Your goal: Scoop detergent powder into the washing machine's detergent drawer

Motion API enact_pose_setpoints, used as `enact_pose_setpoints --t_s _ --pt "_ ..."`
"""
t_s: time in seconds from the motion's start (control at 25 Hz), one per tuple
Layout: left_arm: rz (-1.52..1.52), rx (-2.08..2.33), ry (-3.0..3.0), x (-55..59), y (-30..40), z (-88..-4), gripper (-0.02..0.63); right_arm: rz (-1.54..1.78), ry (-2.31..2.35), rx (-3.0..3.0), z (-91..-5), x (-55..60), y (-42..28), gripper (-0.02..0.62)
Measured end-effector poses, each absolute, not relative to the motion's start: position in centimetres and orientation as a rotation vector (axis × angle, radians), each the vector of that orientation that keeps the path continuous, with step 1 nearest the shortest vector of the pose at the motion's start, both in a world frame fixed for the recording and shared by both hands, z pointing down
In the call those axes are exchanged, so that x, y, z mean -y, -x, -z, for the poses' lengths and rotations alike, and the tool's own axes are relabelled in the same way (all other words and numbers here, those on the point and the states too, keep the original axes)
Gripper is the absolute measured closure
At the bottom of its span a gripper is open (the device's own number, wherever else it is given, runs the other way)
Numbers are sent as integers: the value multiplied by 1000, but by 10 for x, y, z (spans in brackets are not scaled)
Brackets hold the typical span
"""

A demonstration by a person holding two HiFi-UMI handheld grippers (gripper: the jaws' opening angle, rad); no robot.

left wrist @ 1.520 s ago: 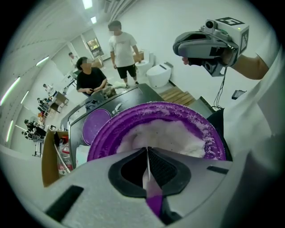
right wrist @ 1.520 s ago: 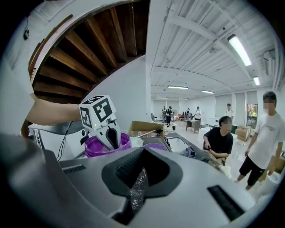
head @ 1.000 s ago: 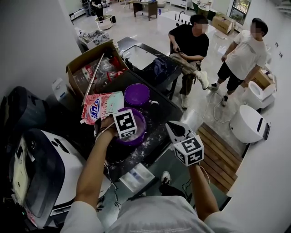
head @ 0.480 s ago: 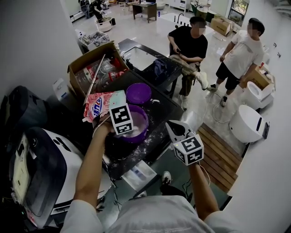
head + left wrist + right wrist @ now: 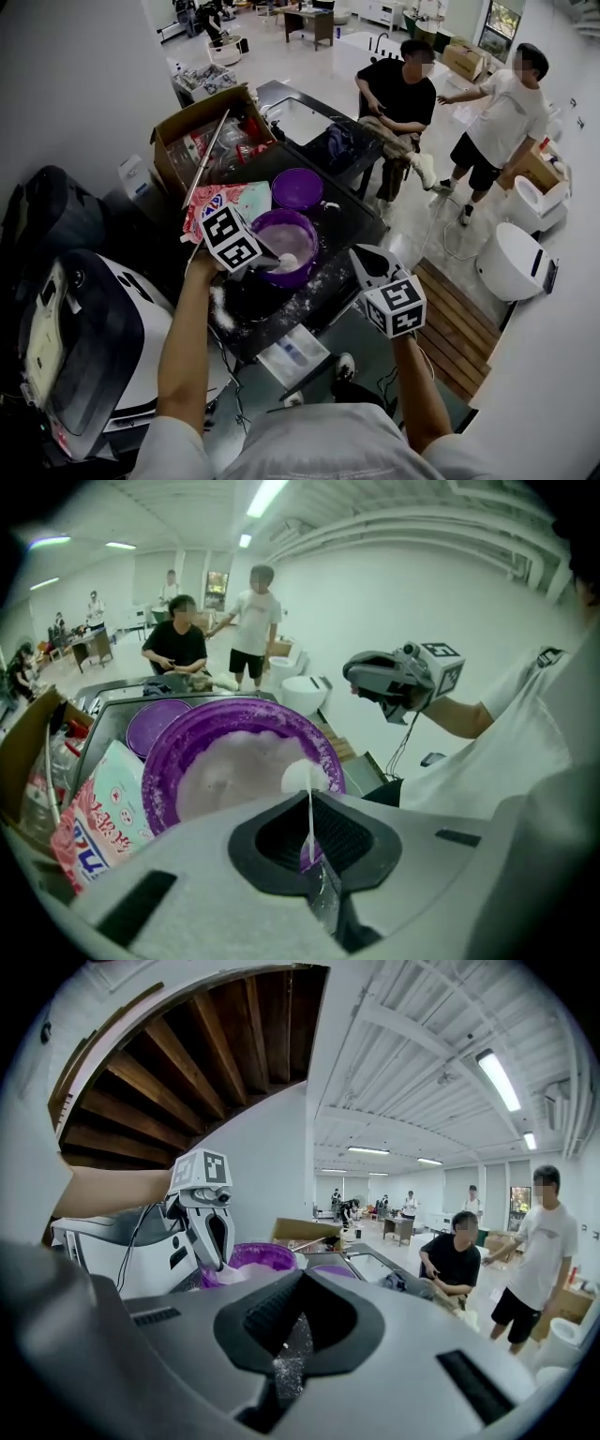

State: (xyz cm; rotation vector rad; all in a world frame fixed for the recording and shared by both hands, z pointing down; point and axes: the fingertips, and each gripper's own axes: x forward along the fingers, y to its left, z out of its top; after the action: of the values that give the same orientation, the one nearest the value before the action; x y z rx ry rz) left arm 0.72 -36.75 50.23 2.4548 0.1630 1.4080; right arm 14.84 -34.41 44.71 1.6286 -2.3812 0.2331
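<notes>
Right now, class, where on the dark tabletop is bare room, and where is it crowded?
Bare: powdery dark tabletop strip between purple plastic bowl and near edge. Crowded behind: round purple lid, pink detergent bag, cardboard box.

R gripper (image 5: 292, 1321): jaws closed, nothing btwn, white powder specks (image 5: 292, 1354) on them. Ahead-left, L gripper (image 5: 217, 1258) w/ marker cube, tips down at purple bowl (image 5: 267, 1252), white scoop (image 5: 232, 1275) at tips. Washer (image 5: 112, 1251) far left. Right: seated person (image 5: 457, 1258), standing person (image 5: 534, 1251).
</notes>
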Motion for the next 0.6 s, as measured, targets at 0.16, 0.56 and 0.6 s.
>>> enact_pose_setpoints --t_s 0.16,0.56,0.6 --pt "-1216 -27 -2494 375 0 -497 591 -220 -1635 2383 -443 341 -142 591" --pt "-649 406 -2542 404 19 -478 592 -140 -1662 2373 -424 333 -131 591" --pt "-604 445 -2546 407 22 -475 592 -130 -1666 2367 -423 333 -130 591"
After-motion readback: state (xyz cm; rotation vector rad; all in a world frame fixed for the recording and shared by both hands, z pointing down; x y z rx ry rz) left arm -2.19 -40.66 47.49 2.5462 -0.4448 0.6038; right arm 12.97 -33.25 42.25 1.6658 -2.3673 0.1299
